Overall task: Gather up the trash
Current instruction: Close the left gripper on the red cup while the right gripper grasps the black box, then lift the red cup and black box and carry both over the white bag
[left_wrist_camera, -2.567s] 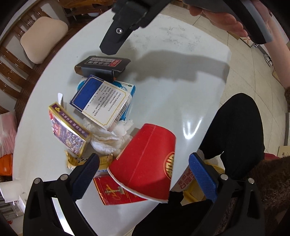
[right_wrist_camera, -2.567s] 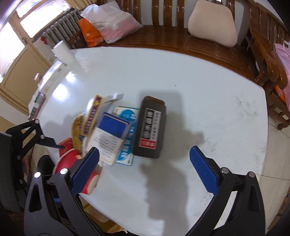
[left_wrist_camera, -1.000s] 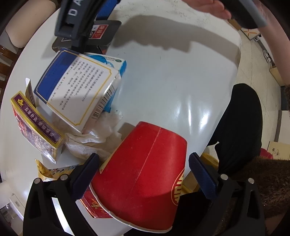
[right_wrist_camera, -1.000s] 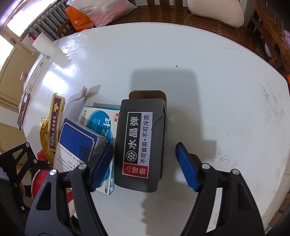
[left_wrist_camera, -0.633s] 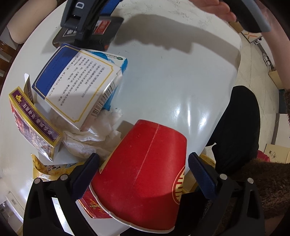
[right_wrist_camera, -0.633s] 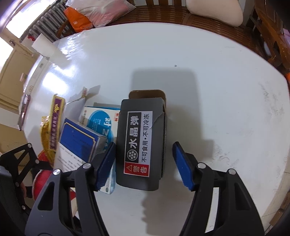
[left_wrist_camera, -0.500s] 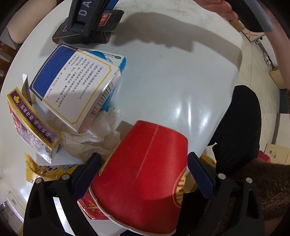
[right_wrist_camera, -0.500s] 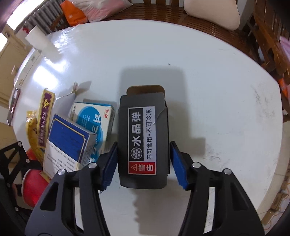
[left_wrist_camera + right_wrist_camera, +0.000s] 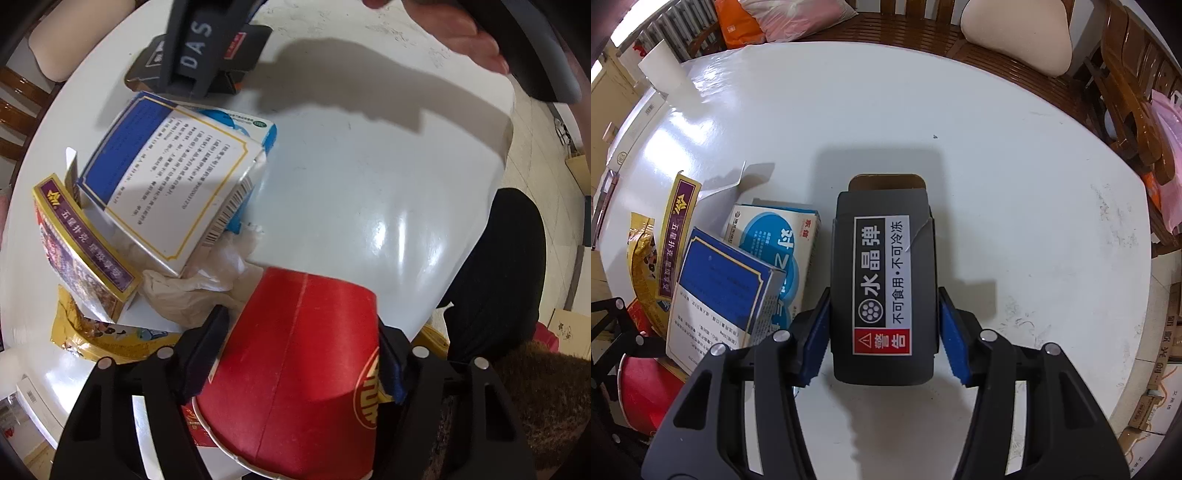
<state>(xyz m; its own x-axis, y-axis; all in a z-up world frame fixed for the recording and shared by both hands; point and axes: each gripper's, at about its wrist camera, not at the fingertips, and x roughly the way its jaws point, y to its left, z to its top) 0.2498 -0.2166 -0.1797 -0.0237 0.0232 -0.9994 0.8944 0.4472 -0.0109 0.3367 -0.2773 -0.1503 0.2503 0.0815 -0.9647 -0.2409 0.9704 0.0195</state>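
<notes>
Left gripper: pointing down over the near table edge, its jaws are closing around a red paper cup lying on its side, with a gold-and-white round emblem near its rim; the dark pads are sitting right at the cup's two flanks, though firm pressing is hard to confirm.
Right gripper: its blue pads are bracketing a dark grey cardboard box on both long sides, touching or all but touching it; the jaws are roughly half open and holding steady.
Grey box label: white and black panel reading 水晶弹, 不可食用·不可冷冻, and a red block with a triangle and 警告; the brown end flap is sticking open at the far end.
Right gripper from the left camera: its black body is showing the raised letters "DAS" over that same box, with a person's hand behind it.
Other trash: a blue-and-white printed carton with a gold border and barcode is leaning on a light-blue medicine box; beside them a purple-and-gold card box is reading 五星扑克, over a crumpled white tissue and a yellow snack wrapper.
Surface: everything is resting on a glossy white round table, clustered on one side of it.
</notes>
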